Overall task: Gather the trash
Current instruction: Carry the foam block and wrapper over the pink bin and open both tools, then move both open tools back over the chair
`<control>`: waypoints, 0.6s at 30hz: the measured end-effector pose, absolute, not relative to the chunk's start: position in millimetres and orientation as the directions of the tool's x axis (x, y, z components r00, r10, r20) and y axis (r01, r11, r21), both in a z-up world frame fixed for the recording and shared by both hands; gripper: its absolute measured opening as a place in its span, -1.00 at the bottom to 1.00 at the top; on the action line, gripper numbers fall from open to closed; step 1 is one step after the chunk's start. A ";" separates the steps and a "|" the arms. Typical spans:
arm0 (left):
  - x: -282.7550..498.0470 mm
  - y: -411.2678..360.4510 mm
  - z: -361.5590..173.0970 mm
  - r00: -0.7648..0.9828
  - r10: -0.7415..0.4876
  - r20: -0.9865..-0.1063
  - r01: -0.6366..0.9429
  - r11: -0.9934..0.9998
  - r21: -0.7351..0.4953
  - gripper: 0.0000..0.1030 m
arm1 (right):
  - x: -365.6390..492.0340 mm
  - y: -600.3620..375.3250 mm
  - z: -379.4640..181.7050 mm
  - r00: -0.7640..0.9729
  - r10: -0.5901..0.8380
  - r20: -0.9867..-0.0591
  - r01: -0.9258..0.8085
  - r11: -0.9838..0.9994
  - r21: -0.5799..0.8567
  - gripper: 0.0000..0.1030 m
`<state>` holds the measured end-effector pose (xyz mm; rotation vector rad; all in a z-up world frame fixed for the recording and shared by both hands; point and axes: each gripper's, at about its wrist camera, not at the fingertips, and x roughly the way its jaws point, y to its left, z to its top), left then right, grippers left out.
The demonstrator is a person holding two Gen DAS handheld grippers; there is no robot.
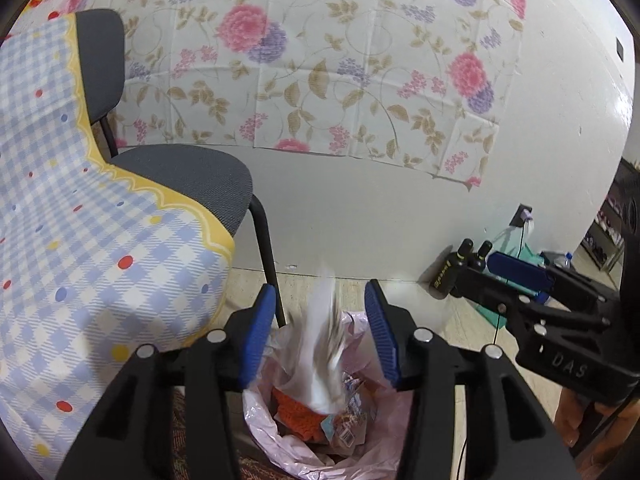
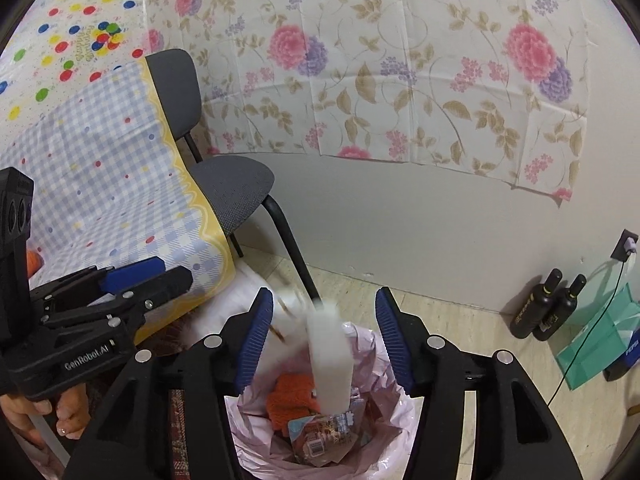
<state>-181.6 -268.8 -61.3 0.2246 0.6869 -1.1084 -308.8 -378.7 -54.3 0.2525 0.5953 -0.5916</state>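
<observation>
A bin with a pink liner (image 1: 256, 420) (image 2: 384, 412) stands on the floor right below both grippers. Inside lie an orange knitted piece (image 1: 296, 412) (image 2: 292, 396) and printed wrappers (image 1: 348, 420) (image 2: 320, 436). My left gripper (image 1: 320, 292) is open over the bin; a blurred piece of white trash (image 1: 324, 344) hangs in the gap, clear of both blue pads. My right gripper (image 2: 324, 296) is open too, with a blurred white piece (image 2: 330, 360) between its fingers, touching neither. Each gripper shows in the other's view: the right gripper (image 1: 472, 268) and the left gripper (image 2: 172, 272).
A grey chair (image 1: 188, 176) (image 2: 232, 184) stands behind the bin, beside a table under a blue checked cloth (image 1: 80, 240). Two dark bottles (image 2: 548, 312), a green bag (image 2: 600, 340) and a plugged wall socket (image 2: 626, 244) are by the wall at right. A hand (image 2: 68, 412) holds the left gripper.
</observation>
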 end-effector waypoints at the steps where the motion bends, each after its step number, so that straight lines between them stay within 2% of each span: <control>1: -179.9 -267.3 -60.2 0.273 -0.744 -0.610 0.874 0.457 -0.166 -0.12 | -309.3 -378.4 -53.2 0.670 -0.453 -0.588 0.590 0.806 0.051 0.07; 6: -169.4 -253.1 -48.7 0.328 -0.730 -0.599 0.846 0.510 -0.158 -0.05 | -308.6 -376.6 -44.5 0.682 -0.455 -0.573 0.587 0.807 0.058 0.17; 13: -147.9 -212.1 -17.6 0.472 -0.674 -0.569 0.764 0.635 -0.118 0.33 | -289.9 -363.4 -22.6 0.716 -0.435 -0.546 0.551 0.832 0.059 0.71; 18: -125.9 -173.6 1.4 0.577 -0.588 -0.567 0.668 0.739 -0.086 0.63 | -261.3 -348.5 -2.7 0.748 -0.409 -0.523 0.505 0.862 0.049 0.78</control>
